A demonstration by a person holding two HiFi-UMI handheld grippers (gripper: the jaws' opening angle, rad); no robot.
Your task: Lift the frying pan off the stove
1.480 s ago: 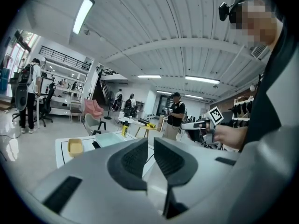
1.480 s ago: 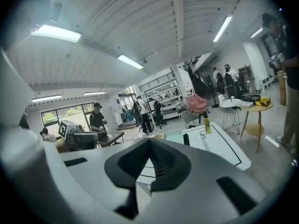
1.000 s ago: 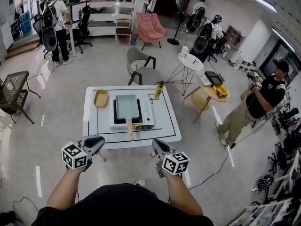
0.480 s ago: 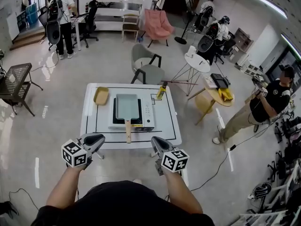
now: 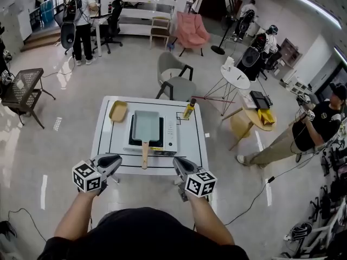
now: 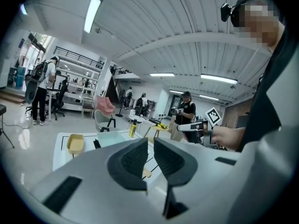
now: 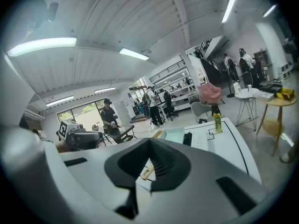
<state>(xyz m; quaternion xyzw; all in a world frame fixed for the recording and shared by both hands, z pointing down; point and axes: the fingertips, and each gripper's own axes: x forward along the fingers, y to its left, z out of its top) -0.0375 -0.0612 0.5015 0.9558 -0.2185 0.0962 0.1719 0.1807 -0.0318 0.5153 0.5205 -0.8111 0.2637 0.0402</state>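
Note:
The frying pan (image 5: 146,122) is pale teal and square, with a wooden handle (image 5: 145,155) pointing toward me. It sits on a portable stove (image 5: 169,136) in the middle of a white table (image 5: 192,140). My left gripper (image 5: 114,160) and right gripper (image 5: 177,163) hover side by side just short of the table's near edge. Both are shut and hold nothing. In the left gripper view the pan (image 6: 113,138) shows beyond the jaws. In the right gripper view the pan (image 7: 175,135) and the tip of its handle (image 7: 146,173) show past the closed pads.
A yellow tray (image 5: 117,111) lies at the table's far left, and a yellow bottle (image 5: 188,109) stands at its far right. A grey chair (image 5: 176,80) sits behind the table. A person with a camera (image 5: 317,129) stands to the right beside small round tables (image 5: 255,115).
The head view has drifted, so the table and pan sit slightly lower and nearer my grippers. Both grippers stay shut and hold about the same place.

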